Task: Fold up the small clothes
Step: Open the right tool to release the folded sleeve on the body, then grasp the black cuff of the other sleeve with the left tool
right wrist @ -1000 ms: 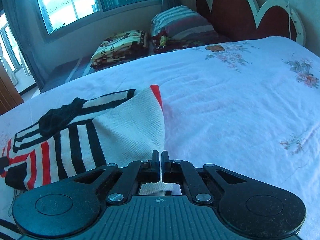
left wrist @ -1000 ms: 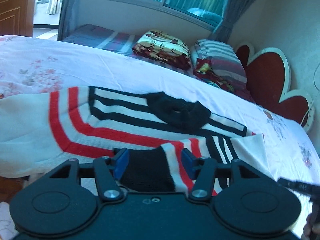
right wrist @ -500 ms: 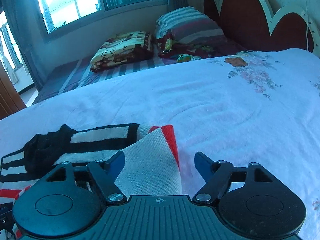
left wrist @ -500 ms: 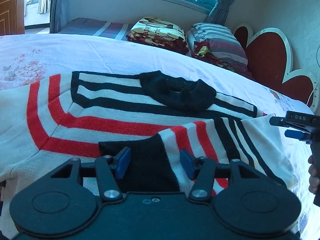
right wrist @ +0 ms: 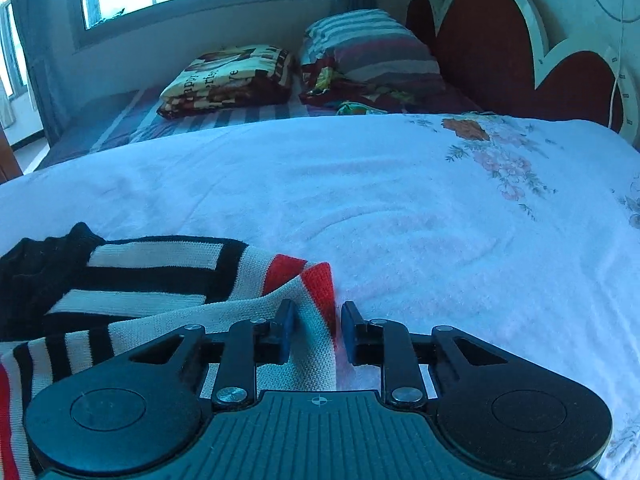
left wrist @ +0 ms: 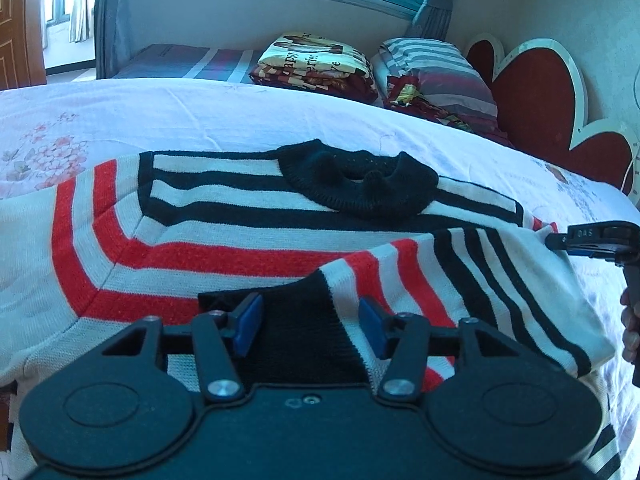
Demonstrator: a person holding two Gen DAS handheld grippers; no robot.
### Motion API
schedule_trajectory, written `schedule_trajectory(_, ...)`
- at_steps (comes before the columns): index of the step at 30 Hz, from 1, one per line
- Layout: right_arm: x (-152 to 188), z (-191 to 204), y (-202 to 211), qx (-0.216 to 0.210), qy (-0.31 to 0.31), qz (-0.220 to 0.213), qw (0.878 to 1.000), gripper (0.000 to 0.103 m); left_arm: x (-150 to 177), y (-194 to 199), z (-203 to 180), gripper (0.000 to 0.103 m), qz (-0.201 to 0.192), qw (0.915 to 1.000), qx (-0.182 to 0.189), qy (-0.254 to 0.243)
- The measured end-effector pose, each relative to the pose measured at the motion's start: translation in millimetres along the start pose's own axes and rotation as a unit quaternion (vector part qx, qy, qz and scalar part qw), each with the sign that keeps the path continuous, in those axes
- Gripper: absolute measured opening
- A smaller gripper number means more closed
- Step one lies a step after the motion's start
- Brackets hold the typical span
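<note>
A cream knit sweater (left wrist: 200, 248) with red and black stripes and a black collar (left wrist: 360, 188) lies flat on the bed. One sleeve is folded across its body, and the sleeve's black cuff (left wrist: 296, 320) lies between the jaws of my left gripper (left wrist: 310, 328), which is open with its pads off the cloth. My right gripper (right wrist: 316, 330) sits at the sweater's right edge, where the folded cream and red cloth (right wrist: 308, 344) lies between its closing jaws; the pads do not press it. The left wrist view shows the right gripper (left wrist: 560, 242) beside that fold.
A white flowered bedsheet (right wrist: 440, 220) stretches to the right of the sweater. At the back are a folded patterned blanket (left wrist: 316, 60), a striped pillow (left wrist: 432, 68) and a red scalloped headboard (left wrist: 540, 92). A hand (left wrist: 630, 320) shows at the right edge.
My right gripper let go of the sleeve's fold, spread wide, shifted along the sweater's edge and is narrowing again. My left gripper sank toward the sweater, the cuff still between its jaws.
</note>
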State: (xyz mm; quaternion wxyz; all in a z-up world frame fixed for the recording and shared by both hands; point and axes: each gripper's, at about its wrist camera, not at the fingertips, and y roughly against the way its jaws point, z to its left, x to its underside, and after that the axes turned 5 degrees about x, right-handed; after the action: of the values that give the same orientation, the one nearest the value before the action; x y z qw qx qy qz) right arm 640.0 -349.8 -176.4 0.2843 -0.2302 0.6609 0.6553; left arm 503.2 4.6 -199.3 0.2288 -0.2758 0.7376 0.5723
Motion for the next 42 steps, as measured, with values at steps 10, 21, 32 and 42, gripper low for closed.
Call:
schedule_trajectory(10, 37.8, 65.0, 71.9, -0.085, 0.071, -0.047, 0.993, 0.067, -0.5, 29.9, 4.4, 0.090, -0.018, 0.9990, -0.023, 0.035)
schedule_trajectory(21, 92.6, 170.9, 82.6, -0.146, 0.154, -0.042, 0.976, 0.066, 16.3, 71.5, 55.2, 0.083, -0.023, 0.9929, -0.072, 0.092)
schedule_trajectory(32, 103.2, 214.6, 84.6, -0.166, 0.163, -0.035, 0.972, 0.066, 36.0, 127.8, 138.7, 0.083, -0.047, 0.9757, -0.124, 0.175)
schedule_trajectory(42, 119.0, 262.8, 78.8, -0.172, 0.177, -0.007, 0.969, 0.066, 50.6, 155.0, 214.6, 0.083, -0.062, 0.9553, -0.143, 0.251)
